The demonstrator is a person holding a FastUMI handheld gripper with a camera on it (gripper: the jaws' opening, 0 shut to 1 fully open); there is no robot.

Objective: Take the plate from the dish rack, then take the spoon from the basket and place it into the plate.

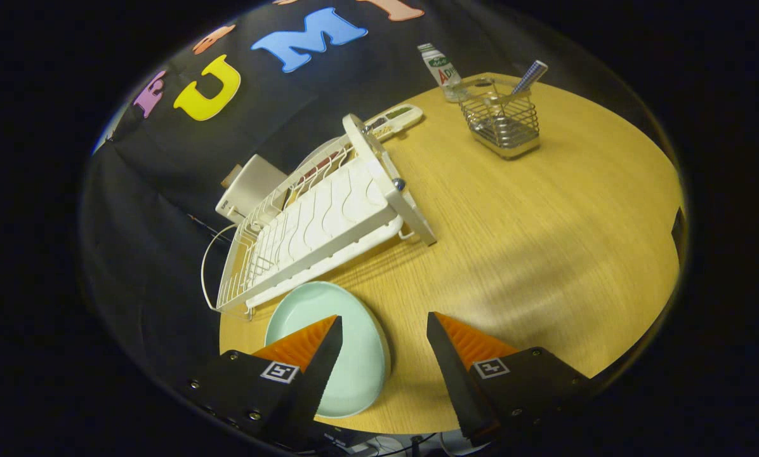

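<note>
A pale mint plate (354, 355) lies flat on the wooden table (544, 241), just in front of the white dish rack (322, 222). My gripper (384, 324) hovers above the table with its fingers wide apart and nothing between them. The left fingertip (319, 339) overlaps the plate's inner part in the view, while the right fingertip (452, 339) is over bare wood. Far beyond the fingers stands a wire basket (501, 124). A spoon (530, 76) with a checked handle sticks up out of it.
A small tube-like bottle (442, 68) stands behind the basket. A flat white case (395, 119) lies past the rack's far end. A white box (252, 184) sits behind the rack by the black cloth wall. Open tabletop stretches between the plate and the basket.
</note>
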